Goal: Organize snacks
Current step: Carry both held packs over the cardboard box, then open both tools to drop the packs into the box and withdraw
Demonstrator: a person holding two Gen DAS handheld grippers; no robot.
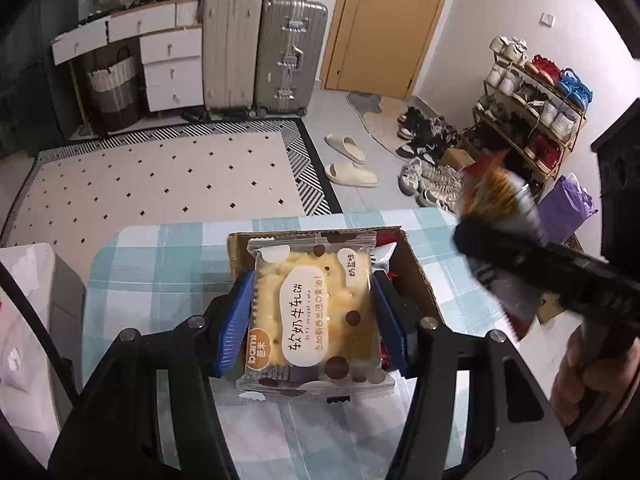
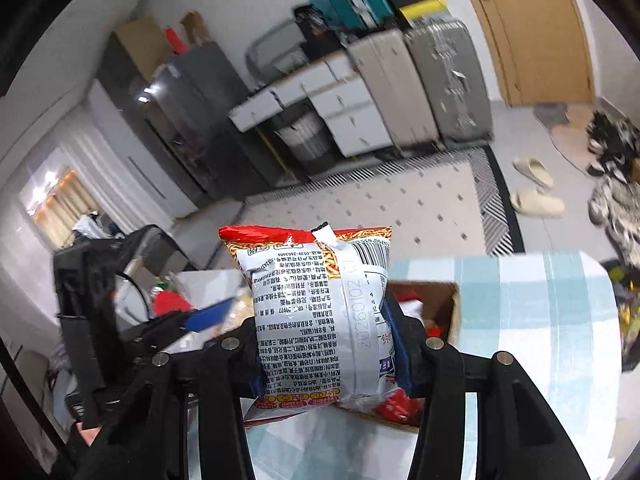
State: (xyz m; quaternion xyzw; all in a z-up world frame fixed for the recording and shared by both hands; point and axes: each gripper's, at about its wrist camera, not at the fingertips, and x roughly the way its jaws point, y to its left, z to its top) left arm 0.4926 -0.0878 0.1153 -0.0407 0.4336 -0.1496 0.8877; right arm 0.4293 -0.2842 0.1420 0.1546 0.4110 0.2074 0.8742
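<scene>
- cardboard box [image 1: 416, 268] is sitting on the bench [image 1: 160, 264], collecting snacks.
- left claw [image 1: 312, 320] is pinching the cake pack [image 1: 316, 312] flat above the box, probably to drop it in.
- right claw [image 2: 324, 344] is clamping the noodle bag [image 2: 320, 312] just beside the box, raised.

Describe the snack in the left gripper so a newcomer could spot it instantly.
Find the table with the blue checked cloth and the open cardboard box on it. Over the box, the left gripper pinches a square clear-wrapped cracker packet between its blue fingers. Unlike the red-topped noodle bag in the right gripper, it is pale yellow with brown dots.
</scene>
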